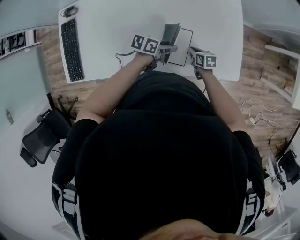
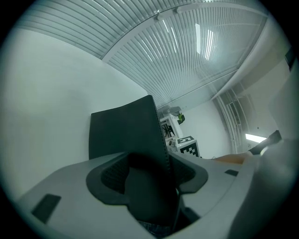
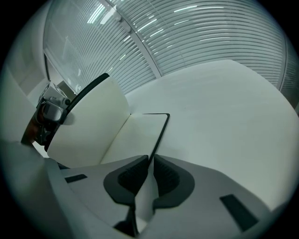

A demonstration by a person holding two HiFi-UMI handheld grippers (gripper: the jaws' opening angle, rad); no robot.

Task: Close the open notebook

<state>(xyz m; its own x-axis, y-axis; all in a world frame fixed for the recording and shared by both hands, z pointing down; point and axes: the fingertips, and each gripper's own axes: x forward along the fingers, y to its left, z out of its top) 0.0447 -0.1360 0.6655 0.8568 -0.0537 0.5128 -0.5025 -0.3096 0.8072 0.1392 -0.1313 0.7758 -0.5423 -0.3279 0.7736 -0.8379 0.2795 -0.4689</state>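
The notebook (image 1: 180, 46) lies on the white desk (image 1: 117, 28) in front of me. Its right half is flat and shows blank white pages (image 3: 135, 135). Its dark left cover (image 2: 126, 135) stands lifted, almost upright. My left gripper (image 1: 169, 48) is open, and that cover's edge rises between its wide-apart jaws (image 2: 147, 175) with no pad pressing on it. My right gripper (image 1: 191, 51) is shut on the notebook's right edge (image 3: 161, 128), the thin dark-rimmed sheet pinched between its pads (image 3: 150, 175).
A black keyboard (image 1: 71, 44) lies at the desk's left end with a small device (image 1: 70, 10) behind it. A cable (image 1: 123, 55) runs near the front edge. A black office chair (image 1: 42, 136) stands on the floor at left. Window blinds (image 3: 187, 32) rise behind the desk.
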